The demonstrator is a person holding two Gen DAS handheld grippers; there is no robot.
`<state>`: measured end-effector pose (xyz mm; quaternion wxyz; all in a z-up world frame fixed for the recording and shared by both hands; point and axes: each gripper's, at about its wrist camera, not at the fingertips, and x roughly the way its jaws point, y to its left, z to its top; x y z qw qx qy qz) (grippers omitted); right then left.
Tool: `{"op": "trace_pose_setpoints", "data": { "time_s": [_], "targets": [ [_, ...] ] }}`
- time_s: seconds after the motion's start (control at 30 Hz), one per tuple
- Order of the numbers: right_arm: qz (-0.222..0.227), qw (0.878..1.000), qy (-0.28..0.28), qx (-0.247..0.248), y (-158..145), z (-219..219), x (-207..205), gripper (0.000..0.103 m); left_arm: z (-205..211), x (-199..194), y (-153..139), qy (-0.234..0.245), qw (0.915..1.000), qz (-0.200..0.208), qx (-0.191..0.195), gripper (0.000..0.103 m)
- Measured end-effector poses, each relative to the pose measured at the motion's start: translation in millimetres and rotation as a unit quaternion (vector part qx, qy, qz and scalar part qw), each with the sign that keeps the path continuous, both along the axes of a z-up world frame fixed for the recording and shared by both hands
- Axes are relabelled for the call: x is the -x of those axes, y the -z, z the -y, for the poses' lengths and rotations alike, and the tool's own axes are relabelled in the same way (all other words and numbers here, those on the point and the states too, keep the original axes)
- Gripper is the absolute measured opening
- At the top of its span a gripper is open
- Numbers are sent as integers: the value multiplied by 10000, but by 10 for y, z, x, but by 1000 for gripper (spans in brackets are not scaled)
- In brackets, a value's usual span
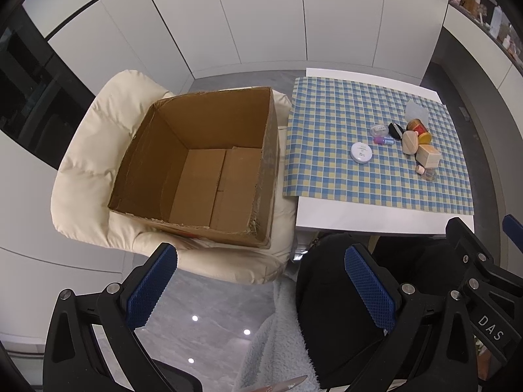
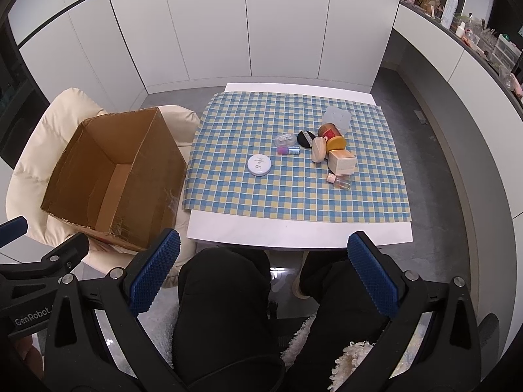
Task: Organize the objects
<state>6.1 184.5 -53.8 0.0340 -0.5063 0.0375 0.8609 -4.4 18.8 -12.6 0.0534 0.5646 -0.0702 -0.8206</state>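
both tools, left tool and right tool, gape empty (toiletries well ahead).

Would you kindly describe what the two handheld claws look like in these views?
Both the left claw and the right claw have black angular frames with silver bolts at the joints. Their fingers carry blue, diamond-textured pads with sawtooth edges. White lettering reads "DAS" on one body and "GenRobot" on the other. No cables or sleeves are visible.

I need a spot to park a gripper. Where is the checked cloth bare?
The blue-and-yellow checked cloth is bare on its left, far and near strips. Crowded: centre-right, from the round white tin to the cream carton.
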Motion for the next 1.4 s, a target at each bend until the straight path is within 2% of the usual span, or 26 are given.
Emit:
{"op": "trace_pose_setpoints", "data": {
  "time_s": [0.2, 0.37, 0.73, 1.2, 1.4],
  "targets": [
    [10, 10000, 24, -40, 22, -58, 34, 103, -78, 22, 9, -15, 9999, -91, 100, 102],
    [12, 9999, 112, 32, 32, -166, 46, 103, -160, 53, 15, 5, 10000, -58, -34, 102],
    [62, 9997, 213, 93, 84, -405, 92, 103, -434, 71, 42, 112, 9999, -72, -3, 102],
    [-25, 9980, 568, 294, 144, -1026, 160, 103, -1036, 224, 71, 277, 9995, -169, 34, 102],
    [-39, 9965, 764, 328, 196, -1327, 222, 103, -1318, 336, 43, 422, 9983, -396, -12, 102]
  ]
}}
